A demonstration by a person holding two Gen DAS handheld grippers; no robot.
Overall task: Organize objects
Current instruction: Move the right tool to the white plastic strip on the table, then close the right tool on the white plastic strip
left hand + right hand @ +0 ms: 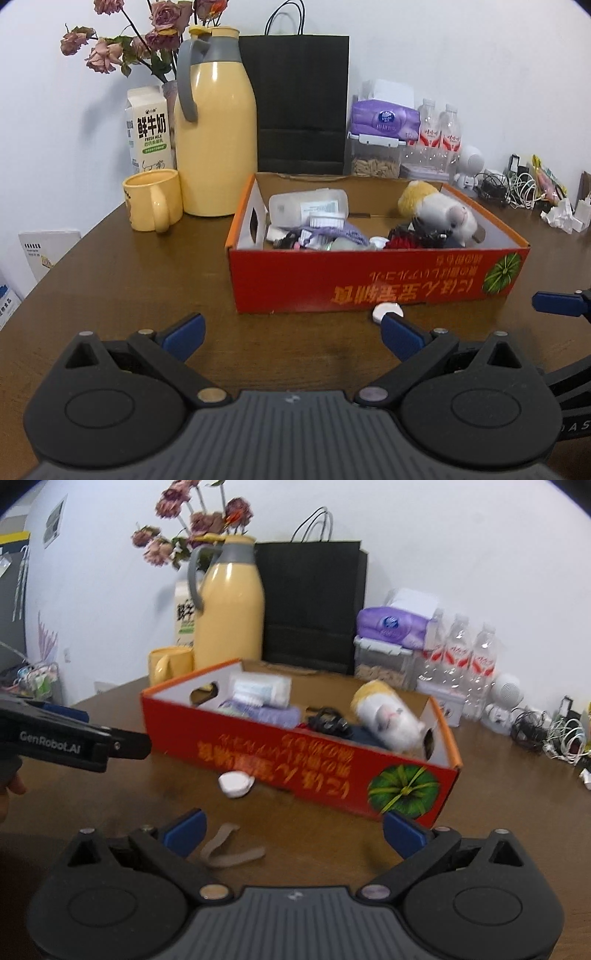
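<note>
Lying between the spread right gripper fingers, a beige band; left gripper also spread.

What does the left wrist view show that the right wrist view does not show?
Only the left wrist view shows the whole milk carton and its own open left tool.

Only the right wrist view shows the beige band lying on the table, a third water bottle, and its own open right tool.

Both show the red box with the plush toy inside, the white cap in front of it, and the yellow jug.
</note>
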